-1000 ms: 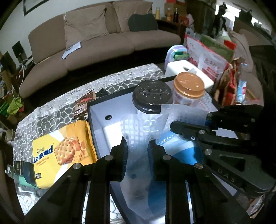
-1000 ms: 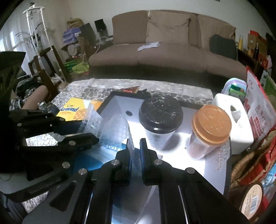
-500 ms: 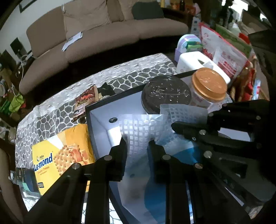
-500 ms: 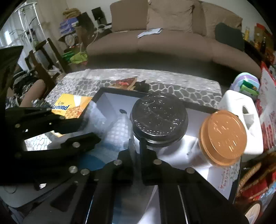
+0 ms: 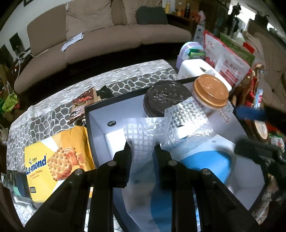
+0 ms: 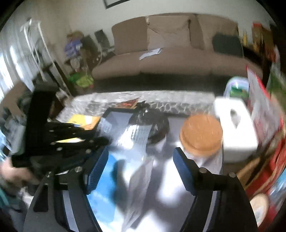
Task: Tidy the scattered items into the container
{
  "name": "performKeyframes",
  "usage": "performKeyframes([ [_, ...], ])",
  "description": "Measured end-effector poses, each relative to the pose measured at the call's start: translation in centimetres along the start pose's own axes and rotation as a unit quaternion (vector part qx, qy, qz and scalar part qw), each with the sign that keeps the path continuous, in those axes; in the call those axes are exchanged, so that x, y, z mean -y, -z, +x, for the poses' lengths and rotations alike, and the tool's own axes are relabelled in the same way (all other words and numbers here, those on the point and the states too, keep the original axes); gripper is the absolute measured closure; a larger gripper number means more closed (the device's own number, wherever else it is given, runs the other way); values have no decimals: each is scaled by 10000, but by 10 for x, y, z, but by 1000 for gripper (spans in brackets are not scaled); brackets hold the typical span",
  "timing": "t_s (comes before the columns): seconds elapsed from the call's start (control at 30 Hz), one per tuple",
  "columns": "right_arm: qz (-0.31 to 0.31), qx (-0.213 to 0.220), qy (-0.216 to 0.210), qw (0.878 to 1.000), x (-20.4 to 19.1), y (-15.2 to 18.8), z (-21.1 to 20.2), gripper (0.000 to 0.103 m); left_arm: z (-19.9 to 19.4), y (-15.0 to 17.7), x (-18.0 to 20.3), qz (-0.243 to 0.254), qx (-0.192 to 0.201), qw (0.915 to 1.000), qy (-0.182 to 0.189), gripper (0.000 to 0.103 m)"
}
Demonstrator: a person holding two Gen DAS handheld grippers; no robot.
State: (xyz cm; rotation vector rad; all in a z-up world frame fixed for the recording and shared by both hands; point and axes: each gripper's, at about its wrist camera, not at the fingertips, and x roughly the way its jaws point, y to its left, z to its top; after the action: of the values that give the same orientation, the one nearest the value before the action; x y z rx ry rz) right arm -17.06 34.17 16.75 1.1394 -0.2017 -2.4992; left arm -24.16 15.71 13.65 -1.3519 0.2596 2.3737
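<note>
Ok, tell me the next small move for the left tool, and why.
Probably open the left tool and let the clear plastic bag drop. The bag already hangs over the box, beside the black-lidded cup, and the right tool is open and off it.

Two grippers are seen: the left gripper (image 5: 141, 151) and the right gripper (image 6: 141, 160). One box (image 5: 100, 132) is seen on one table (image 5: 53, 107). Two cups are counted in the far part of the box: one with a black lid (image 5: 167, 96) and one with an orange lid (image 5: 211, 91). One clear bag (image 5: 143, 135) with white squares and a blue patch is counted. One yellow cracker pack (image 5: 59, 164) is seen left of the box, and one dark snack pack (image 5: 82, 105) is seen beyond it. One white tissue box (image 5: 194, 67) is counted on the far right. One sofa (image 5: 100, 35) is seen far away, with one dark cushion (image 5: 151, 15) and one paper (image 5: 72, 41) on it.
</note>
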Motion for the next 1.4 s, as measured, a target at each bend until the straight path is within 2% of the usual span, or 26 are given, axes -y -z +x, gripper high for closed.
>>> performKeyframes([
  [0.03,104,-126,-159,9997,3,4,1,21,-1,1,1,40,6,10000,-19,83],
  [0.07,221,-390,-371,9983,8,13,5,21,-2,1,2,68,4,10000,-41,83],
  [0.17,64,-825,-341,9960,9,32,18,16,-1,1,2,58,-18,10000,-50,83],
  [0.27,207,-1391,-623,9881,9,44,43,14,0,0,1,29,-31,10000,-81,83],
  [0.3,279,-1450,-726,9864,8,45,48,14,1,0,0,6,-46,9999,-96,83],
  [0.33,326,-1522,-834,9843,5,46,54,20,2,-1,0,-10,-68,9999,-111,83],
  [0.37,342,-1599,-1014,9813,0,48,59,31,3,-2,-1,-18,-92,9999,-139,83],
  [0.4,344,-1647,-1171,9788,-2,50,60,32,6,-3,-2,-23,-134,9997,-187,83],
  [0.47,230,-1620,-1001,9814,-9,49,58,37,8,-3,-5,-73,-207,9996,-161,83],
  [0.67,676,-1872,-1213,9725,-3,50,51,56,20,7,-7,-90,-596,9976,-335,83],
  [0.93,313,-2258,-978,9687,-23,59,45,60,39,36,16,444,-1091,9904,-722,84],
  [1.13,297,-2318,-867,9684,-26,58,43,63,38,38,20,441,-1096,9895,-827,84],
  [1.33,373,-2276,-677,9707,-26,54,49,62,37,38,22,373,-1027,9898,-913,73],
  [1.4,431,-2256,-629,9712,-24,51,50,61,27,36,22,239,-857,9919,-902,46],
])
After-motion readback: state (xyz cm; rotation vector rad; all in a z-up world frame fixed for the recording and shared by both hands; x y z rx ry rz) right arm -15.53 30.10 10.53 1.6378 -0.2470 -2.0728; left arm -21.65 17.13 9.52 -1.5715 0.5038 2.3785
